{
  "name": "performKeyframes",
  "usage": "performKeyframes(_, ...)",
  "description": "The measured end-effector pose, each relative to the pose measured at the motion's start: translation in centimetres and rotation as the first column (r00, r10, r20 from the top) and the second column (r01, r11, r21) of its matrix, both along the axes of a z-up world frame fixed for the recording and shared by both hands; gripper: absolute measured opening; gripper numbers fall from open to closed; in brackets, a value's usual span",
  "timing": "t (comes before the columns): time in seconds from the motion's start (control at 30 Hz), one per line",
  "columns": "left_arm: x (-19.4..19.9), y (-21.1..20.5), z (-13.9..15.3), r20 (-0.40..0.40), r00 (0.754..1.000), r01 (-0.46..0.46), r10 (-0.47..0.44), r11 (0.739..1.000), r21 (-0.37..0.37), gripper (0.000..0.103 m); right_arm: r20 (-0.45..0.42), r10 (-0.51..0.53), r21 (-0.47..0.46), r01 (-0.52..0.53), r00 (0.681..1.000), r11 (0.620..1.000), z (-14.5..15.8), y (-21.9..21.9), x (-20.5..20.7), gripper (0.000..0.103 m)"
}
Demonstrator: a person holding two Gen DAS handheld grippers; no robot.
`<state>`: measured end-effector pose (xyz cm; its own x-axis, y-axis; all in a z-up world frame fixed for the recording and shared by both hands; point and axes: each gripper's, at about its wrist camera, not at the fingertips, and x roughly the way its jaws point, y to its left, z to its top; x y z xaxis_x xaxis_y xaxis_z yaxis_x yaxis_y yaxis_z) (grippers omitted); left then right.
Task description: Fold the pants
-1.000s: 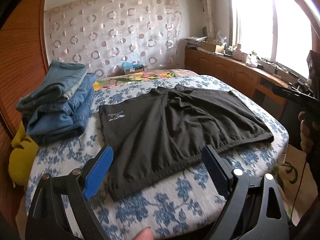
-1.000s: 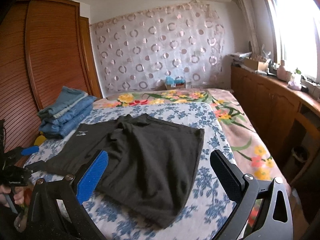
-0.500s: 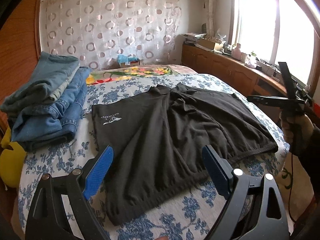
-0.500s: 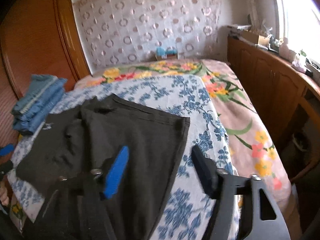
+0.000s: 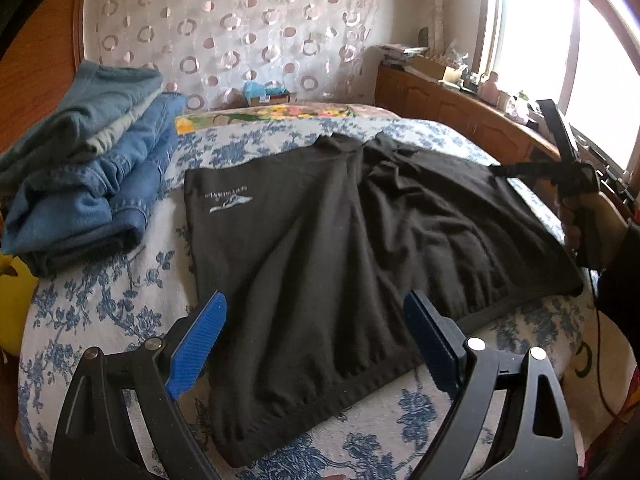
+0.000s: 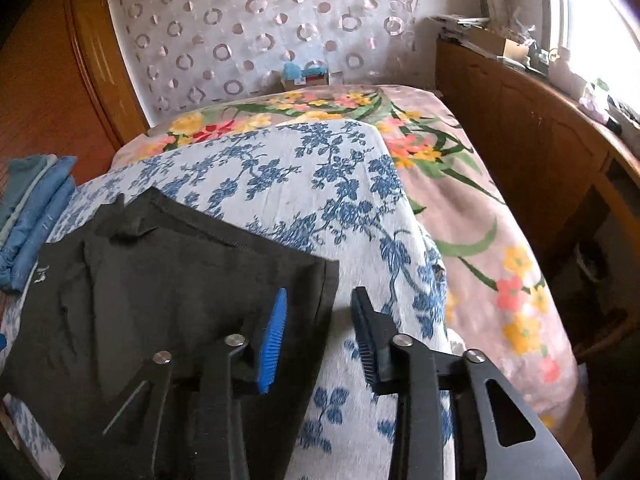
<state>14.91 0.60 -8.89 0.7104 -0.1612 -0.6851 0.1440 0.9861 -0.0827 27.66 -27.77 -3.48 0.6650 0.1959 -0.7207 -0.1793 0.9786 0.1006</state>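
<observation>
Black pants (image 5: pixel 340 248) with a small white logo lie spread flat on the blue-flowered bedspread (image 5: pixel 120 304); they also show in the right wrist view (image 6: pixel 168 288). My left gripper (image 5: pixel 316 340) is open and empty, hovering over the near hem of the pants. My right gripper (image 6: pixel 320 336) is half open and empty, its jaws straddling the pants' right edge near the corner. The right gripper also shows in the left wrist view (image 5: pixel 560 172), at the far right side of the pants.
A stack of folded jeans (image 5: pixel 84 168) sits at the left of the bed, also in the right wrist view (image 6: pixel 28 216). A yellow object (image 5: pixel 12 304) lies at the left edge. A wooden cabinet (image 6: pixel 532 152) runs along the right, under the window.
My right gripper has moved down and forward to the pants' right edge and its jaws have narrowed. My left gripper has moved slightly closer to the near hem.
</observation>
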Motion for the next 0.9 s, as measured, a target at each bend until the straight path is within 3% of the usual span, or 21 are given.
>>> performKeyframes(0.1,0.1,0.0,-0.7,-0.016,1.000,-0.004,0.004,1.000,0.002,0.091,-0.006,0.011,-0.007,-0.012,1.000,1.000,0.5,0.6,-0.2,0.014)
performKeyframes(0.2,0.1,0.0,-1.1,-0.026,1.000,-0.003,0.003,1.000,0.005,0.091,0.000,0.014,-0.031,-0.014,1.000,0.999,0.7,0.9,-0.5,0.004)
performKeyframes(0.43,0.1,0.2,-0.9,-0.027,1.000,-0.006,0.006,1.000,0.003,0.091,0.024,-0.080,-0.052,0.082,0.996,0.995,1.5,-0.5,-1.3,0.003)
performKeyframes(0.67,0.4,0.0,-1.0,-0.028,1.000,-0.001,0.002,1.000,0.013,0.091,0.037,-0.062,-0.017,0.063,0.997,0.998,2.0,-0.3,-3.0,0.005)
performKeyframes(0.9,0.7,0.1,-1.3,-0.049,0.999,0.001,-0.001,1.000,0.004,0.091,0.046,0.024,0.012,-0.025,0.999,1.000,2.8,0.0,-6.1,0.033)
